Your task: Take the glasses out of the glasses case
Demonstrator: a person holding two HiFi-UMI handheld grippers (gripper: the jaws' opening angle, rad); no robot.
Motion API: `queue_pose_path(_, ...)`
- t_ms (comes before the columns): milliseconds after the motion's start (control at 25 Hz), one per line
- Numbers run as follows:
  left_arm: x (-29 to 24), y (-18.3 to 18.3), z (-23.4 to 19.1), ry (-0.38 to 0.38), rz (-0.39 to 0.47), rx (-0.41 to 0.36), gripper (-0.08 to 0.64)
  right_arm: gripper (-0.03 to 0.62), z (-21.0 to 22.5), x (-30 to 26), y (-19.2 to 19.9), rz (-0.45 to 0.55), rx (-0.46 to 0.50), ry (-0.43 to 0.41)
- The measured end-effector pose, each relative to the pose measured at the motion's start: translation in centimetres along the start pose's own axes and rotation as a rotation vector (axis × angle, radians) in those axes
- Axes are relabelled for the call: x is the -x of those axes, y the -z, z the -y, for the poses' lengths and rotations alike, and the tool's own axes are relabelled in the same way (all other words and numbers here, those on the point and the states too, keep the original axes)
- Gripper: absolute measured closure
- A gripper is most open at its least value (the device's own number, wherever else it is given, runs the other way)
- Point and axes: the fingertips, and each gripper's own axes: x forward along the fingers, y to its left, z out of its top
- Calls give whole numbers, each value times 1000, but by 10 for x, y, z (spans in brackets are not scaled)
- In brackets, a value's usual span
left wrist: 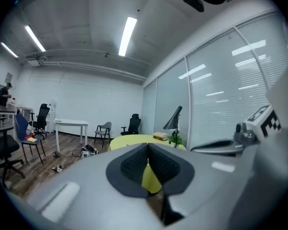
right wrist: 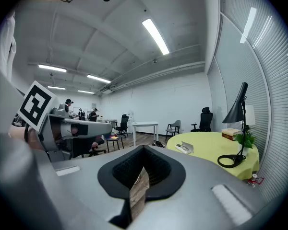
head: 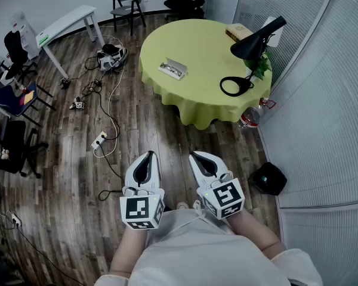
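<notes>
At the bottom of the head view, a person in a pale top holds two grippers side by side over a dark wooden floor [head: 155, 130], both well short of the table.

The left gripper [head: 147, 159] has its fingers [left wrist: 129, 166] pressed together, with nothing between them. The right gripper [head: 200, 161], just beside it, is closed the same way and also holds nothing. Each gripper's own view confirms this: the dark padded tips meet, and only a sliver of background shows below them.

On the floor past the grippers lie loose cables and a white power strip [head: 99, 140]. A bottle [head: 249, 118] stands by the hem of the tablecloth.

Farther off is a round tabletop [head: 197, 46] under a yellow-green cloth. On its left part, as the head view shows it, sits the glasses case [head: 174, 69]. It is open, and the glasses [head: 168, 68] appear to lie inside it. Neither gripper touches the case.

On the right part of the cloth stands a black desk lamp [head: 250, 45], with a small green plant [head: 262, 67] beside it. A book [head: 238, 33] lies near the far edge.

Behind the table are office chairs [head: 129, 2].
</notes>
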Motion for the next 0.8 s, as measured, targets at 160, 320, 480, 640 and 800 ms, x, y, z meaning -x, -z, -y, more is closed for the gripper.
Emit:
queue_pose_path(160,-3,7,2,4,-17,-1,554,594,4,0,6,-8,-15,5)
queue_pose_path(320,-4,12,3,7,-29,1,554,593,6,-1,11,-21,-29,18)
queue_pose_path(480,-6,13,0,3,-42,-3,554,594,16,-5,14,-27,-87,53)
queue_pose_path(640,-7,16,-9,-21,-58,-2,554,594,16,-13,17,-20,-138,39)
queue_pose_path(800,-11,17,-28,-44,-73,-11,554,594,14,-35,18,-34,-151,20)
